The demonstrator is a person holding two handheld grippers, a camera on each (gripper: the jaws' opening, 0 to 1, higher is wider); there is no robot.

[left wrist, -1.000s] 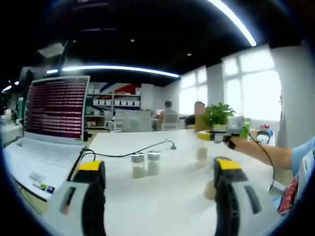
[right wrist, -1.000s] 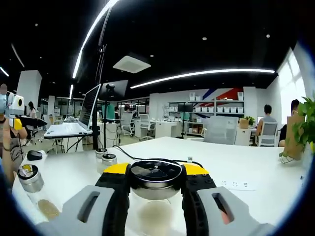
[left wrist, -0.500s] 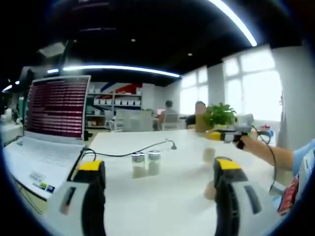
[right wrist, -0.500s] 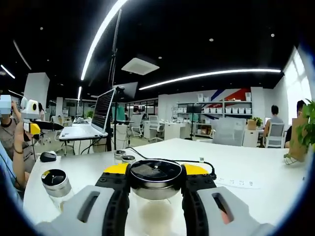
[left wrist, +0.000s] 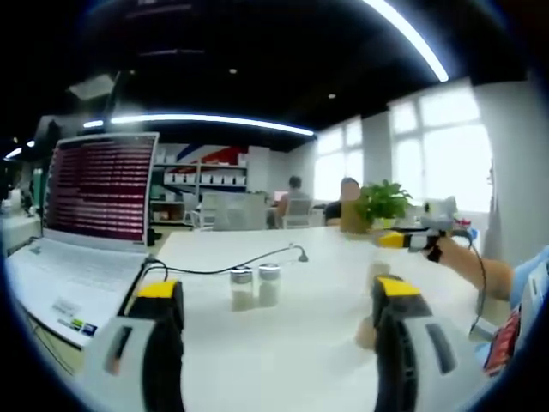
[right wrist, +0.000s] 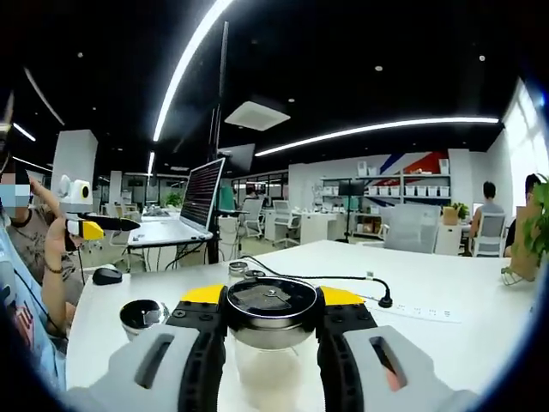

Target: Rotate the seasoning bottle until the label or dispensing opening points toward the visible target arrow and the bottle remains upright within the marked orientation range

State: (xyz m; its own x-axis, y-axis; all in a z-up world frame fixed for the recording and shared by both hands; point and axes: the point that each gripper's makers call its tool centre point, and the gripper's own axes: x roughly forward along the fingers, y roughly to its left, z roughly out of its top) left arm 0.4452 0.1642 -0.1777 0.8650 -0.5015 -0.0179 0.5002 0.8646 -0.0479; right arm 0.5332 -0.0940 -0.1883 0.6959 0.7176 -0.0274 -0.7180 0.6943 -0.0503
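Right gripper (right wrist: 273,343) clamped on seasoning bottle (right wrist: 272,319) | left gripper (left wrist: 274,343) wide open, holding nothing | two jars (left wrist: 255,285) far on table (left wrist: 326,257)

- The left gripper view looks forward along its own jaws, low over the white table (left wrist: 283,343), toward two small jars (left wrist: 254,286) a little ahead; the laptop (left wrist: 81,232) sits left.
- The right gripper view sits very near a bottle (right wrist: 270,335) (between its jaws), facing the laptop (right wrist: 184,215) and shelves.
- Both share table, laptop, jars (right wrist: 244,272) and cable (right wrist: 334,279).
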